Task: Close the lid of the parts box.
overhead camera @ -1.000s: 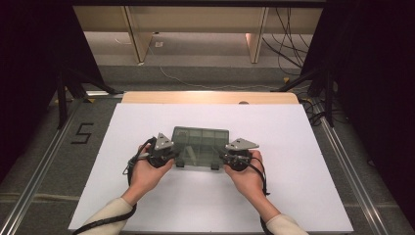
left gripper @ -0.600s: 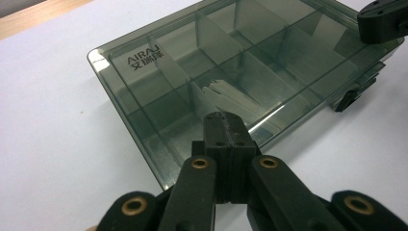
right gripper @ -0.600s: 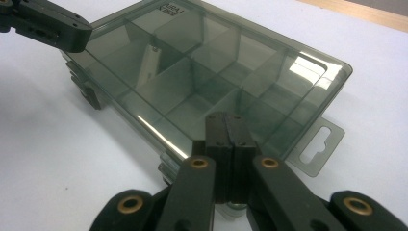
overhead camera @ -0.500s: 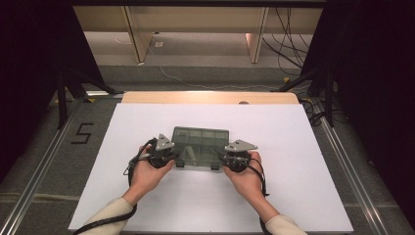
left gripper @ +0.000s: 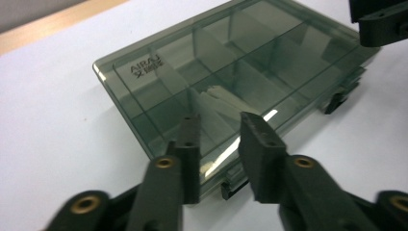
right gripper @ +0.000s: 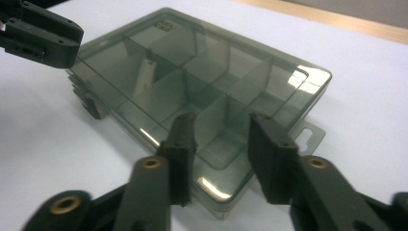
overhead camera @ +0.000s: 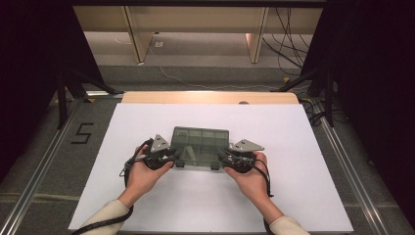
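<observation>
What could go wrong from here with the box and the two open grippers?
1. The left gripper and right gripper sit open at the box's near corners; their fingers have just been opening, so closing unevenly could skew the light box on the smooth white table.
2. Fingers may slip off the glossy lid.

Both grippers are held low and level, jaws parted

The left gripper point(overhead camera: 172, 157) is gripped in the left hand point(overhead camera: 143, 172), the right gripper point(overhead camera: 221, 159) in the right hand point(overhead camera: 254, 177); forearms are brought in from below, angled inward; both sets of jaws have just been opened, a clear gap left between the pads point(left gripper: 191, 139).
</observation>
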